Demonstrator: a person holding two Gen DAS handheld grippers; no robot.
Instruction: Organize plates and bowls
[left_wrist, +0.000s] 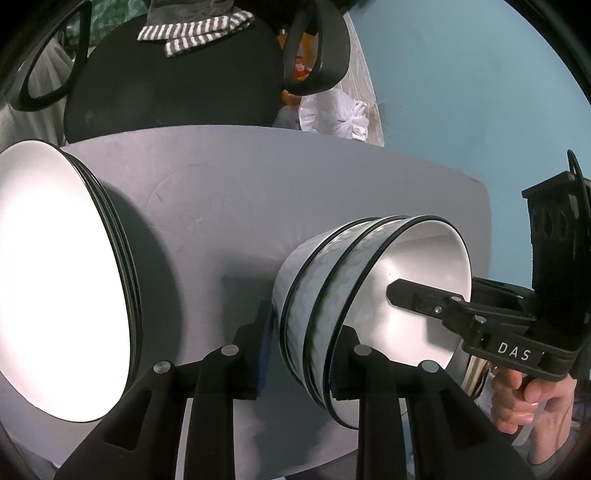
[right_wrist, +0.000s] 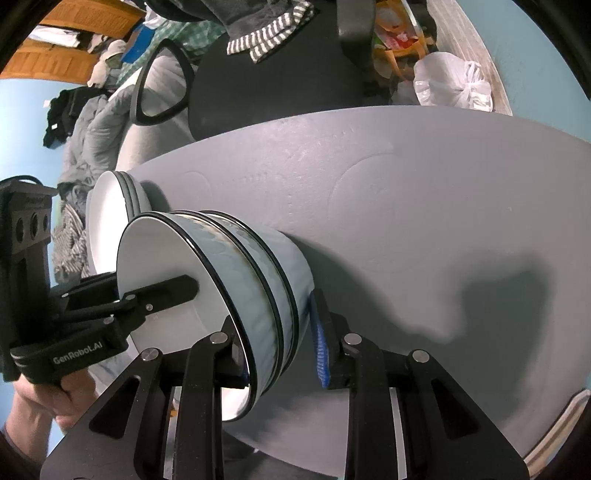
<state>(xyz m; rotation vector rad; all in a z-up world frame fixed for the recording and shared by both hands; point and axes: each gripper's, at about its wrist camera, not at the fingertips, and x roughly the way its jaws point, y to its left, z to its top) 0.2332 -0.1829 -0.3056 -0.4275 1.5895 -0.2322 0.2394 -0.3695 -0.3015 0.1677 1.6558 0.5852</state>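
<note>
A stack of three pale blue bowls (left_wrist: 325, 295) with black rims and white insides stands on the grey table (left_wrist: 207, 206). A stack of white plates (left_wrist: 55, 280) with black rims stands beside it. My left gripper (left_wrist: 301, 354) straddles the wall of the bowl stack, one finger inside the top bowl, one outside, not pressed tight. My right gripper (right_wrist: 280, 350) straddles the opposite wall of the bowl stack (right_wrist: 251, 280) the same way. The plates show behind the bowls in the right wrist view (right_wrist: 110, 214). Each gripper shows in the other's view: right (left_wrist: 424, 295), left (right_wrist: 162, 291).
A black office chair (left_wrist: 177, 74) with a striped cloth (left_wrist: 195, 33) stands past the table's far edge. A white plastic bag (left_wrist: 340, 114) lies on the floor beyond. The bare grey tabletop (right_wrist: 424, 221) stretches beside the bowls.
</note>
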